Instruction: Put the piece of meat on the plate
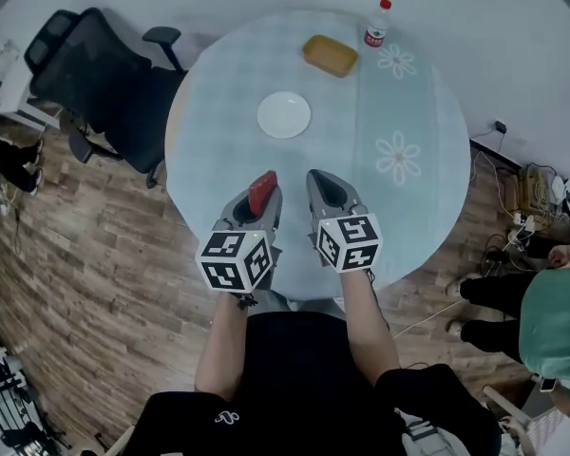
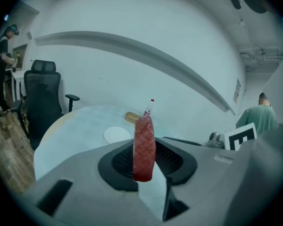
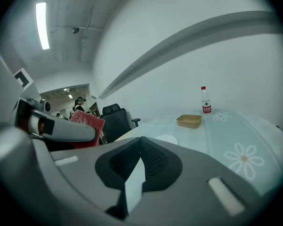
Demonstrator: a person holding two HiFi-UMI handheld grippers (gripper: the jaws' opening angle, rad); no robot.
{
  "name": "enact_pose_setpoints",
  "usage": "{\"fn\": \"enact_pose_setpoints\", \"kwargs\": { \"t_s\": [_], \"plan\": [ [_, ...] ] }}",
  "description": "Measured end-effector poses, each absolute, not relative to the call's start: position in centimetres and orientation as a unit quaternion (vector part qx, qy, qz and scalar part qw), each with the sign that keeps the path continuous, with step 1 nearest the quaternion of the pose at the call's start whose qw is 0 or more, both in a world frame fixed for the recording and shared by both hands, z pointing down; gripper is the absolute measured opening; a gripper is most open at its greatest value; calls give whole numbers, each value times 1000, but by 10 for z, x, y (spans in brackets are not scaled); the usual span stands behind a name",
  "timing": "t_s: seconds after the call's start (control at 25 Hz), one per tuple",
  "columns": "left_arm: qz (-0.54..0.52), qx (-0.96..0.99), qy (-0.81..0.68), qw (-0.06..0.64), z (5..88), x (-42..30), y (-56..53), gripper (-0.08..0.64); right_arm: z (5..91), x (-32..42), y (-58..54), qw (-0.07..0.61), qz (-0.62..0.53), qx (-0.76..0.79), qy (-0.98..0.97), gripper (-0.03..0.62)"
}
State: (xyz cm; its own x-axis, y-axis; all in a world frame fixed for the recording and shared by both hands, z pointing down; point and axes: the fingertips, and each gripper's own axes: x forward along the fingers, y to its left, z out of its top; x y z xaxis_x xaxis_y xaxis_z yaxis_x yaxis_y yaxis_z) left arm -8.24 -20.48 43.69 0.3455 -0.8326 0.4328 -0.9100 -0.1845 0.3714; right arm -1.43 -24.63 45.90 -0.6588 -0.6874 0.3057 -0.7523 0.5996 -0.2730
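Red and slab-shaped, the single piece of meat (image 2: pixel 144 147) stands on edge, pinched between the jaws of the left gripper (image 1: pixel 263 198), which are closed on its lower half. In the left gripper view its long axis runs up and down, and its rounded top rises above the jaw tips. In the head view it juts forward from the jaws towards the one white plate (image 1: pixel 284 115), above the near part of the round table (image 1: pixel 418 93) and well short of the plate. The right gripper (image 3: pixel 141 140) hangs just beside it, its jaw tips together on nothing. Beyond the plate sit one tan container (image 1: pixel 330 55) and one bottle (image 1: pixel 377 24).
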Motion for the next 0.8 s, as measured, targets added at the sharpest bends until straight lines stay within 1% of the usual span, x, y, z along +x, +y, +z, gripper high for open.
{"fn": "enact_pose_setpoints", "kwargs": {
  "t_s": [0.12,0.28,0.52,0.64,0.8],
  "plan": [
    [83,765,-553,320,466,-87,-227,91,485,-15,-266,105,213,416,-878,6],
    [119,766,-532,339,500,-100,-262,91,508,-18,-292,113,234,438,-861,6],
    [168,777,-495,352,546,-110,-328,91,532,-21,-321,121,251,459,-843,6],
    [195,785,-476,344,567,-106,-356,92,547,-6,-327,125,268,482,-825,6],
    [261,795,-454,307,594,-100,-395,92,559,13,-333,129,280,508,-804,6]
  ]
}}
